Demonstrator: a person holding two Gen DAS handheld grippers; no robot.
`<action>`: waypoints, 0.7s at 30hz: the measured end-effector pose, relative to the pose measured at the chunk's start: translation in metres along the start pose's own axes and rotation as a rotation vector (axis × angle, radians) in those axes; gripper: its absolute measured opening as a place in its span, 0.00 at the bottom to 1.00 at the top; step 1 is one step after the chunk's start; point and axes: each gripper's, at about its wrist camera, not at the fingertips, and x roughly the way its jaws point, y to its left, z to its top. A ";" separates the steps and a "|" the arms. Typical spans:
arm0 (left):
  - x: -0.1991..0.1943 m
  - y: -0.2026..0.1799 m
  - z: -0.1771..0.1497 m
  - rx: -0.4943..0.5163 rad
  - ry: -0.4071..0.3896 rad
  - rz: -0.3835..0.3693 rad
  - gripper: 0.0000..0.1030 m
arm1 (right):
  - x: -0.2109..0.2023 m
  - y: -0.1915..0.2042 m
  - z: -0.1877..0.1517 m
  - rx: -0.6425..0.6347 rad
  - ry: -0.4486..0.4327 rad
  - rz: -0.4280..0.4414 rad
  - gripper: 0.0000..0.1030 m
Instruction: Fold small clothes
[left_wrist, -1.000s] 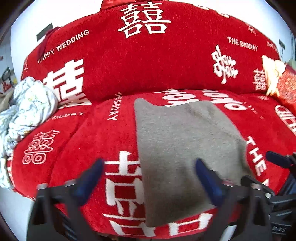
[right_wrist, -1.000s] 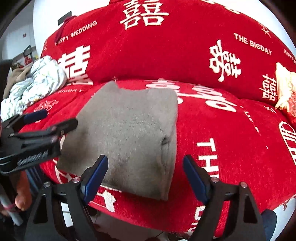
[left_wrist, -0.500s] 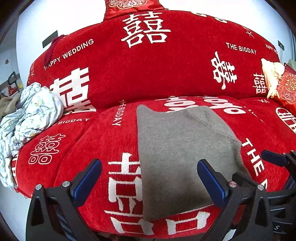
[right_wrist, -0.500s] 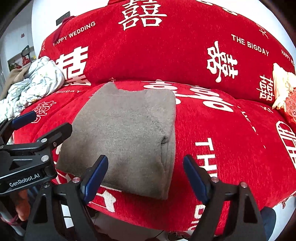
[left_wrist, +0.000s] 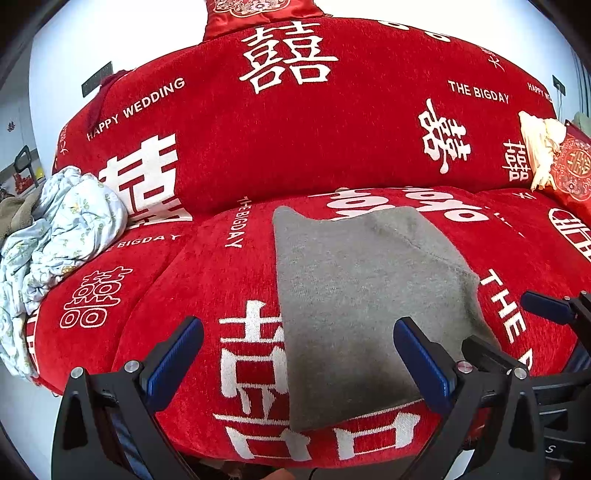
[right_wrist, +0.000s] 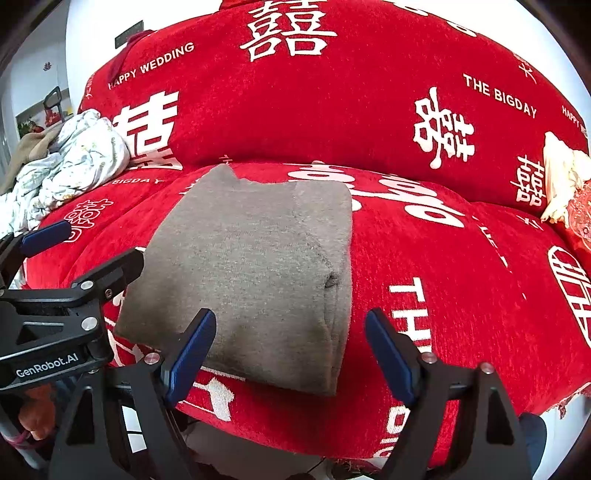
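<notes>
Nearest, the left tool (left_wrist: 297, 354) and right tool (right_wrist: 290, 349) both gape wide and empty, poised above the front edge of a red wedding-print sofa seat (left_wrist: 207, 280). Just beyond them lies a flat grey knitted garment (right_wrist: 255, 266), already doubled over. Folding seems near its end; next probably needs gripping its near corners for one last fold. Farther left sits a crumpled pale floral cloth (left_wrist: 62, 229).

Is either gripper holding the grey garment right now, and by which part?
Nothing is held. The left gripper and right gripper are open, short of the folded grey garment.
</notes>
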 end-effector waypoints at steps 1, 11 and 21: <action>0.000 0.000 0.000 -0.002 -0.001 -0.001 1.00 | 0.000 0.000 0.000 0.002 0.001 0.001 0.83; 0.000 0.003 0.000 -0.008 0.005 -0.006 1.00 | 0.000 -0.001 0.002 -0.001 0.000 0.002 0.83; 0.001 0.004 0.001 -0.010 0.015 -0.020 1.00 | 0.000 0.000 0.001 -0.006 0.000 0.002 0.83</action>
